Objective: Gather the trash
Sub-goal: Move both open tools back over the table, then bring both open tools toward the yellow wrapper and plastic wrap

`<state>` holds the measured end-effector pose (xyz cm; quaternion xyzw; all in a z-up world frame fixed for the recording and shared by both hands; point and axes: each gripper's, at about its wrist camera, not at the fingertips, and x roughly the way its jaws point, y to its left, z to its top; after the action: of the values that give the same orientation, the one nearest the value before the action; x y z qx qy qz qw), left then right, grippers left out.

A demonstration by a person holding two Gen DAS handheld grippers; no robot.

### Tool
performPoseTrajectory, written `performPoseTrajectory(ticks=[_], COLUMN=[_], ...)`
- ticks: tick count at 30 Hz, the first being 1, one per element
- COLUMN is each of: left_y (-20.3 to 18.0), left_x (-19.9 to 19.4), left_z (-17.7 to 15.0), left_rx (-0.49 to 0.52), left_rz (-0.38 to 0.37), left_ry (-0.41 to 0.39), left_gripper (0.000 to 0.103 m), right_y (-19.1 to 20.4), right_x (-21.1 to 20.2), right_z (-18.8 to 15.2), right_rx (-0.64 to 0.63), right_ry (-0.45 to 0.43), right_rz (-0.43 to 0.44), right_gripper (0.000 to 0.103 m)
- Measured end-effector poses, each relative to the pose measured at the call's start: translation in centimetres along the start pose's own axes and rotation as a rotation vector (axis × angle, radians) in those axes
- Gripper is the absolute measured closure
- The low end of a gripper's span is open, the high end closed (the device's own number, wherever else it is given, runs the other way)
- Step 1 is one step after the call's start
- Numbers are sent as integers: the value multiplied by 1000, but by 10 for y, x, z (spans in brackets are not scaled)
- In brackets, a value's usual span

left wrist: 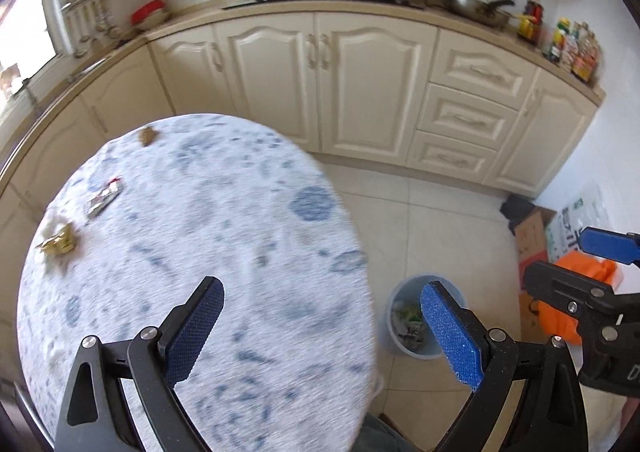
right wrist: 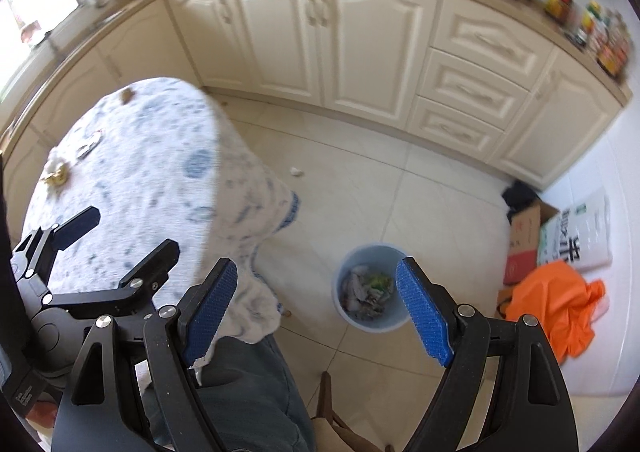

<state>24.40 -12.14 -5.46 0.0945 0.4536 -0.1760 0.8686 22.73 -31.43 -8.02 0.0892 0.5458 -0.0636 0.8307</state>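
Both grippers (left wrist: 322, 292) (right wrist: 316, 272) open, w/ bin (right wrist: 372, 294) below.

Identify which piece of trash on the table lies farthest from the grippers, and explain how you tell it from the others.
The small brown scrap at the table's far edge, nearest the cabinets. The silver wrapper and gold crumpled wrapper lie closer, towards the left edge.

The round table's cloth (left wrist: 240, 212) looks soft, matt and slightly fuzzy. The floor tiles (right wrist: 400, 212) are smooth and glossy. The blue bin (right wrist: 374, 326) seems smooth plastic, holding crumpled, perhaps paper, scraps (right wrist: 366, 290). Cabinet doors (left wrist: 360, 84) carry a satin cream finish.
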Motion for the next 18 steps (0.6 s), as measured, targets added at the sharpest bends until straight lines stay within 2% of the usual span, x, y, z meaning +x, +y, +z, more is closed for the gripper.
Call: performPoseTrajectory(ticks=[6, 18], left_y=[48, 135], left_x=[-40, -90], left_z=[-27, -75], left_rx=[-125, -378], left_rz=[63, 195], left_ry=[-25, 14], left_gripper=[5, 5], right_y=[48, 150], right_x=[3, 18], right_z=[8, 10], right_rx=[-114, -327], right_ry=[1, 23], right_rz=[52, 186], right_gripper=[20, 20])
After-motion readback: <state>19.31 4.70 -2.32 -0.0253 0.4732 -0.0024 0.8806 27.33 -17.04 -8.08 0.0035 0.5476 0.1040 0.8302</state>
